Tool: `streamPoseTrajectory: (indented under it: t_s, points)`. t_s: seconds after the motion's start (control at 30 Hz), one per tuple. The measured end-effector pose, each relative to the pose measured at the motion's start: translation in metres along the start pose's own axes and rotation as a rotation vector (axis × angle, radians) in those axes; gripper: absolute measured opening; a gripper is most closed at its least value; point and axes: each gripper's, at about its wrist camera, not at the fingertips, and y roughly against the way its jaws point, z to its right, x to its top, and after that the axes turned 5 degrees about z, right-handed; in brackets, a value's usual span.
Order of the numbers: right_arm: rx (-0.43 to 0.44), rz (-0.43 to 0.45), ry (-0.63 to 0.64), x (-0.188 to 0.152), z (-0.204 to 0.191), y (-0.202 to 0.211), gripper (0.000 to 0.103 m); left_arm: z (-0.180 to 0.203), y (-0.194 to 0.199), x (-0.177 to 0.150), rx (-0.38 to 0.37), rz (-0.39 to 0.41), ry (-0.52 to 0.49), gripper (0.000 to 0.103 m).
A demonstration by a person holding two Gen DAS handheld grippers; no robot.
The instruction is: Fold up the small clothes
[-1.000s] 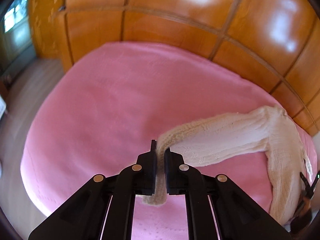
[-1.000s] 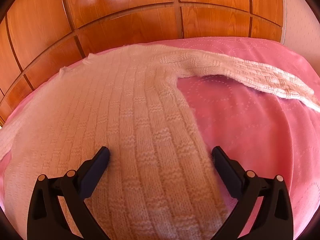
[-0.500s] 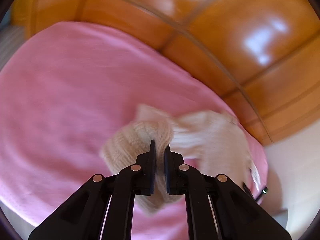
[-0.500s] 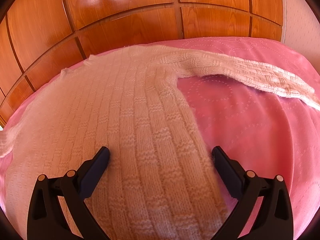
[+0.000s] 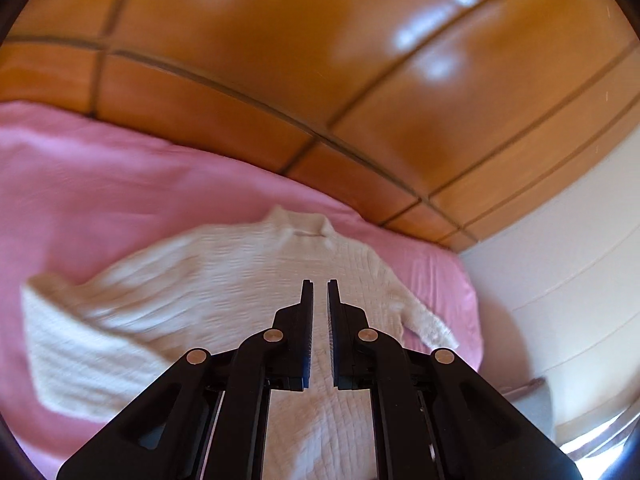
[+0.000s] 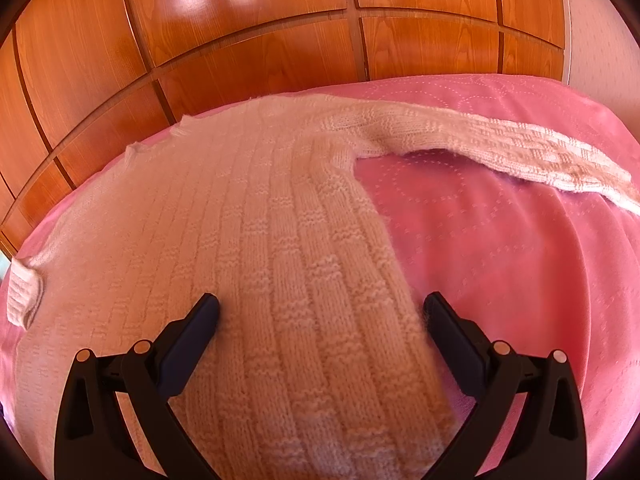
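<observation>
Fingers check: left fingers (image 5: 306, 304) are nearly closed over the sweater (image 5: 240, 280). The left view is smeared, so I can't tell if any knit sits in the slit. Right fingers (image 6: 204, 312) are wide apart, straddling the sweater body's right edge with nothing gripped.

Risks:
- If yarn is caught in the left slit, any pull drags the body off square.
- Right fingers pin nothing, so the knit can slide on the pink bed cover (image 6: 500, 260).
- Left cuff (image 6: 22, 292), far left of the right fingers, lies loosely on the body edge and can flop open.
- Right sleeve (image 6: 500, 140), ahead and right, is unfolded, and loose knit stretches under a one-point pull.
</observation>
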Motion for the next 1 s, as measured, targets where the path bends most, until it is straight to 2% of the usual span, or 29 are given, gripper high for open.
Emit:
streamPoseTrajectory:
  t_s: [0.07,0.17,0.2,0.27,0.33,0.37,0.47,0.5,0.63,0.77,0.83,0.9,0.93,0.97,1.0]
  points:
    - [0.005,0.002,-0.003,0.0,0.001,0.0,0.101,0.009,-0.021,-0.006,0.042,-0.003,-0.044,0.006]
    - [0.016,0.006,-0.012,-0.001,0.002,0.001,0.101,0.004,-0.043,-0.03,0.137,-0.016,-0.108,0.008]
    - [0.019,0.007,-0.014,-0.001,0.003,0.001,0.101,-0.003,-0.043,-0.04,0.177,-0.011,-0.128,0.014]
    - [0.023,0.009,-0.018,-0.001,0.003,0.001,0.101,-0.021,-0.036,-0.06,0.235,0.006,-0.165,0.048]
    - [0.022,0.009,-0.017,0.0,0.003,0.001,0.101,-0.041,-0.026,-0.086,0.31,0.038,-0.215,0.062]
    - [0.02,0.008,-0.015,-0.001,0.003,0.0,0.101,-0.056,-0.018,-0.101,0.366,0.043,-0.24,0.063]
    - [0.015,0.008,-0.012,-0.001,0.003,0.001,0.101,-0.09,-0.008,-0.129,0.447,0.007,-0.243,0.063]
    - [0.012,0.008,-0.01,-0.002,0.003,0.001,0.101,-0.106,-0.005,-0.142,0.441,-0.043,-0.21,0.063]
    - [0.003,0.007,-0.004,-0.002,0.001,0.0,0.101,-0.118,-0.005,-0.163,0.376,-0.053,-0.173,0.063]
    - [0.0,0.006,-0.002,-0.002,0.0,-0.002,0.101,-0.108,-0.036,-0.176,0.385,-0.088,-0.254,0.063]
    - [0.003,0.007,-0.005,-0.002,-0.001,-0.002,0.101,-0.098,-0.054,-0.184,0.445,-0.11,-0.345,0.062]
    - [0.002,0.007,-0.004,-0.002,-0.001,-0.002,0.101,-0.09,-0.062,-0.183,0.455,-0.129,-0.422,0.041]
    - [0.001,0.007,-0.004,-0.002,0.0,-0.002,0.101,-0.088,-0.061,-0.179,0.455,-0.134,-0.421,0.019]
    - [0.001,0.007,-0.004,-0.002,0.0,-0.002,0.101,-0.089,-0.057,-0.169,0.461,-0.134,-0.38,0.01]
    - [0.002,0.007,-0.005,-0.002,0.0,-0.002,0.101,-0.089,-0.053,-0.162,0.442,-0.127,-0.347,0.008]
